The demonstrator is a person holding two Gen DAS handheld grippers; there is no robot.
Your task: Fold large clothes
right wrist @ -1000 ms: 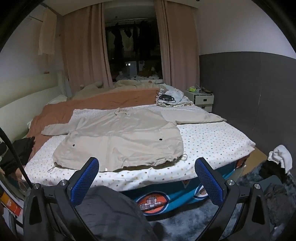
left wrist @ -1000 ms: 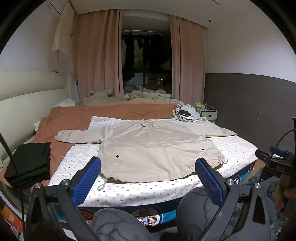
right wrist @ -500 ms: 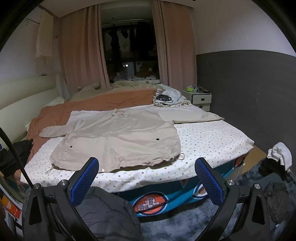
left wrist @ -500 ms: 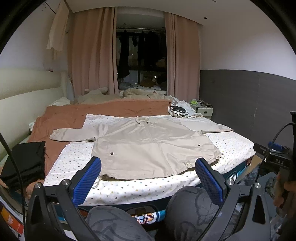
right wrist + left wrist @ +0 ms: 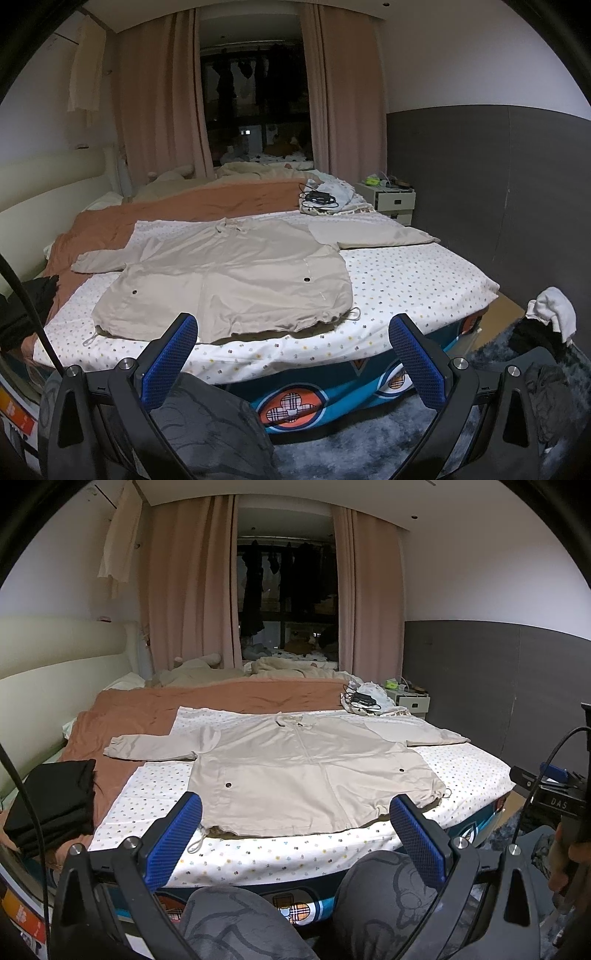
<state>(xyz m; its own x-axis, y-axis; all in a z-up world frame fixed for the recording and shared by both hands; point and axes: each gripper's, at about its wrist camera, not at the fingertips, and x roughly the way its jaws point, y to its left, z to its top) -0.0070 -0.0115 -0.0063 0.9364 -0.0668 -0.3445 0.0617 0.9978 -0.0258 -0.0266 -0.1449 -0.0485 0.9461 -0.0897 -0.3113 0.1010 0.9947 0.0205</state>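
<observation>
Your left gripper [image 5: 295, 830] and right gripper [image 5: 293, 350] were both spread wide, hovering short of the beige jacket [image 5: 306, 771] lying flat on the bed [image 5: 258, 853].

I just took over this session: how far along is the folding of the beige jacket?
Done: the beige jacket lies spread flat on the dotted sheet, sleeves out; a folded black garment sits beside it. In hand: nothing; the left gripper and right gripper are open, short of the hem. Left: every fold.

Matt beige cloth jacket [image 5: 306, 771], dotted cotton-like sheet [image 5: 476, 771], textured blue pads [image 5: 168, 363].
</observation>
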